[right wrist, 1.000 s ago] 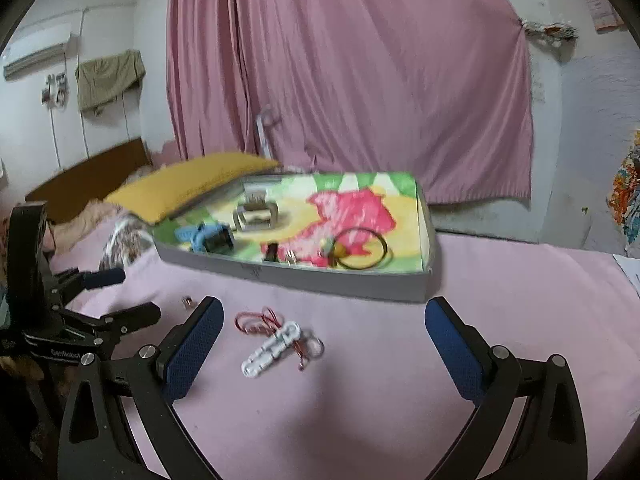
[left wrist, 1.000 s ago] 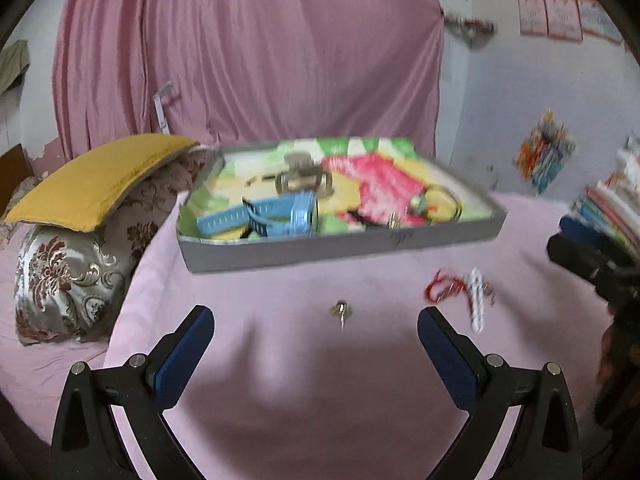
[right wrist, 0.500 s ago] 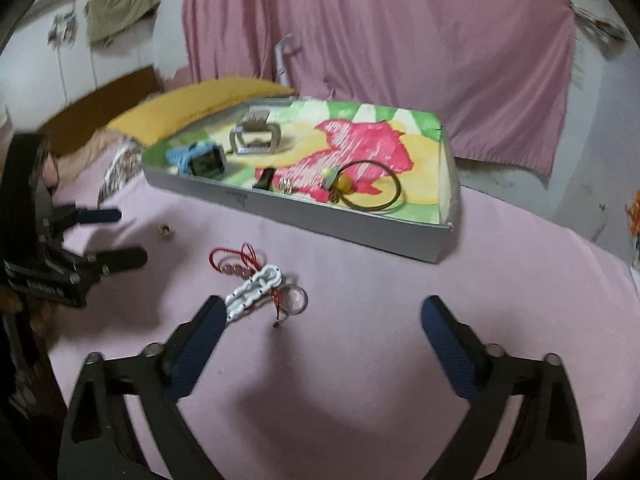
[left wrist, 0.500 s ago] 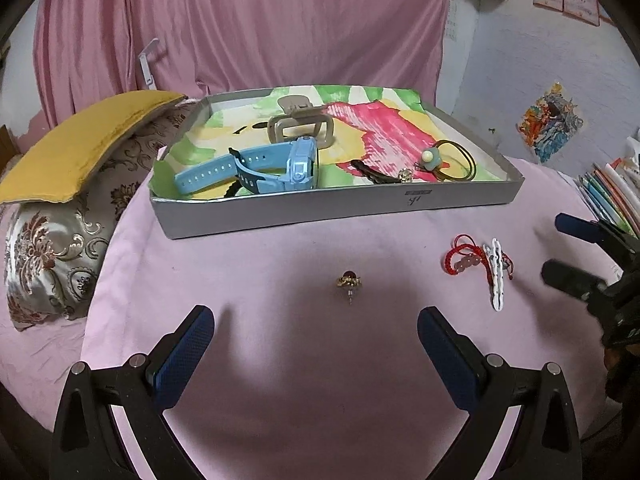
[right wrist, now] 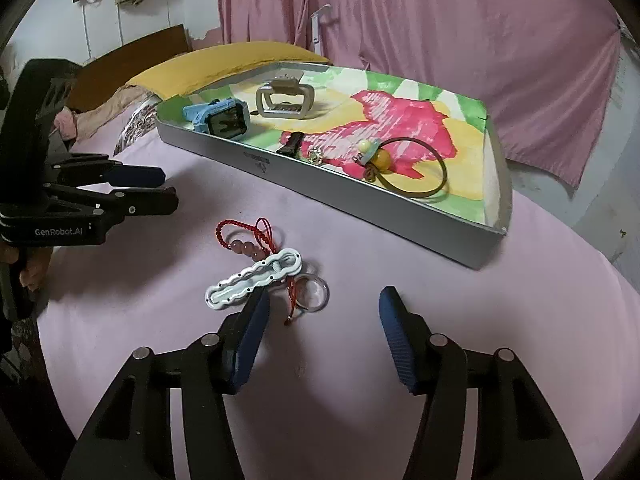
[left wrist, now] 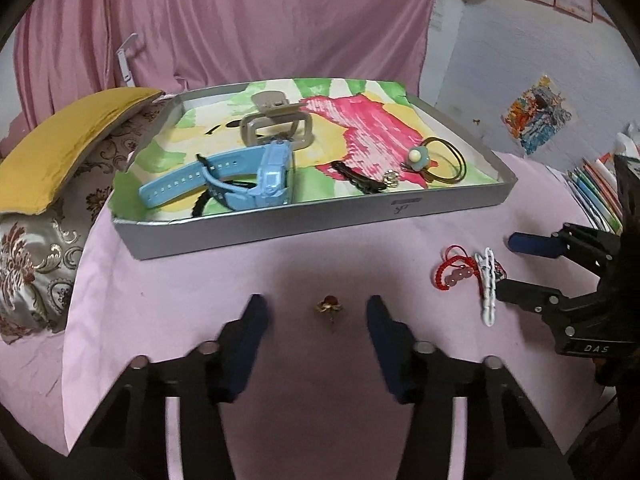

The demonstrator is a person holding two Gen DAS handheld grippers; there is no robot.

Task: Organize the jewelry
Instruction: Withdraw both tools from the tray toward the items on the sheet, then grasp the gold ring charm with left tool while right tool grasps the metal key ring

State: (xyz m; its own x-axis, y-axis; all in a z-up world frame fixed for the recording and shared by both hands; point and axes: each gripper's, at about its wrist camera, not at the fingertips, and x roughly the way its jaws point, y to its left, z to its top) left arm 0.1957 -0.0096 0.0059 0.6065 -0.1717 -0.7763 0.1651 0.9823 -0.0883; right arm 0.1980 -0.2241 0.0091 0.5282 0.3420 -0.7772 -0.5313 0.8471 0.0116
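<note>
Left tongs (left wrist: 315, 316) closing around a small gold earring (left wrist: 329, 306), right tongs (right wrist: 322, 312) closing by a white hair clip (right wrist: 256, 277), neither gripping

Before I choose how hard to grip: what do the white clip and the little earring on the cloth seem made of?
White hair clip: looks like glossy moulded plastic, judging by its smooth wavy rim and a visible spring coil. Earring: seemingly gold-toned metal with a dark red stone or bead, since it glints slightly; it is too small to be sure.

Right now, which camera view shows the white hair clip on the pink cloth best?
The right wrist view: the white hair clip lies near and broadside, its wavy outline and spring clear, beside the right gripper. In the left wrist view the clip appears small and foreshortened near the picture's right side.
</note>
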